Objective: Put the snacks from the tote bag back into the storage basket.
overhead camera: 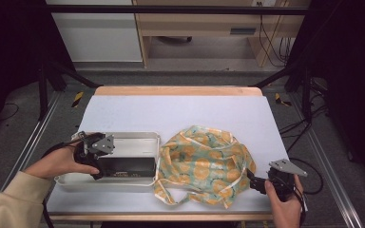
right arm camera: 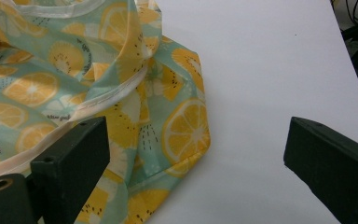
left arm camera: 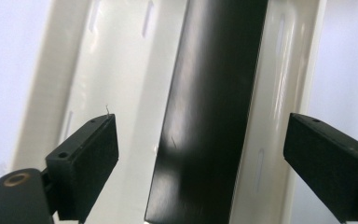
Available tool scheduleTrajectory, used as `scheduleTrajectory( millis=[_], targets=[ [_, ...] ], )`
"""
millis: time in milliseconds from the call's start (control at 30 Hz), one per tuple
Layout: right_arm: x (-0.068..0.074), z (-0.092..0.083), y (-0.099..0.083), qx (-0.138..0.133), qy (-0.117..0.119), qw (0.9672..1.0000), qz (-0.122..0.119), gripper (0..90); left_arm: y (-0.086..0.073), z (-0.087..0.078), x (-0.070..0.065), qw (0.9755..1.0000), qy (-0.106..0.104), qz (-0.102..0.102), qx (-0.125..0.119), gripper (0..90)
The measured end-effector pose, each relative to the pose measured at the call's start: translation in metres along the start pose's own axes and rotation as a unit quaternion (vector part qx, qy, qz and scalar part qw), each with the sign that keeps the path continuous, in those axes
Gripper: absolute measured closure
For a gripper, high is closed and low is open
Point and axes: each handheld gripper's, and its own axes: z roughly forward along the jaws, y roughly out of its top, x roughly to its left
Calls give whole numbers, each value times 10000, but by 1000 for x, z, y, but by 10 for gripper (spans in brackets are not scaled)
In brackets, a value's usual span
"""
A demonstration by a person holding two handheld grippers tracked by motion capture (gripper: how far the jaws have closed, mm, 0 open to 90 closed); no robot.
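High view: both claws wide, nothing gripped.
Right claw (overhead camera: 255, 183) sits nearest, just beside the lemon-print cloth (overhead camera: 204, 161) on the white surface (overhead camera: 180, 111); left claw (overhead camera: 96, 168) hangs over the black slab (left arm camera: 209, 116) in the white tray (overhead camera: 138, 137).

The far half of the white table (overhead camera: 180, 107) lies bare — easy passage there. Nearer, the white tray (overhead camera: 138, 137) with its black slab (overhead camera: 126, 167) blocks the left, and the crumpled lemon-print cloth (overhead camera: 204, 159) fills the middle, just beside the tray. Right of the cloth, a bare strip runs to the table's edge.
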Motion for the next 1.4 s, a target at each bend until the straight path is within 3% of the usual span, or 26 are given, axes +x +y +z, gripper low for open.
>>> scheduleTrajectory(
  millis=[133, 333, 633, 833, 1067, 1400],
  targets=[
    [0, 0, 0, -6, 3, 10000, -29, 71, 9, -6, -6, 9996, -9, -157, -234, 90],
    [0, 0, 1, -27, 11, 10000, -41, 71, 19, -6, -14, 9989, 82, -337, -311, 89],
    [4, 0, 3, -32, 98, 9999, -61, 72, 30, 0, -18, 9954, 250, -767, -523, 89],
    [9, 1, 8, -11, 181, 9998, -115, 71, 38, 1, -18, 9929, 334, -920, -669, 87],
    [11, 0, 21, -22, 222, 9995, -237, 73, 42, -5, -15, 9869, 543, -1175, -965, 87],
    [14, -4, 50, -128, 235, 9991, -338, 73, 30, -19, -13, 9750, 929, -1575, -1262, 84]
  ],
)
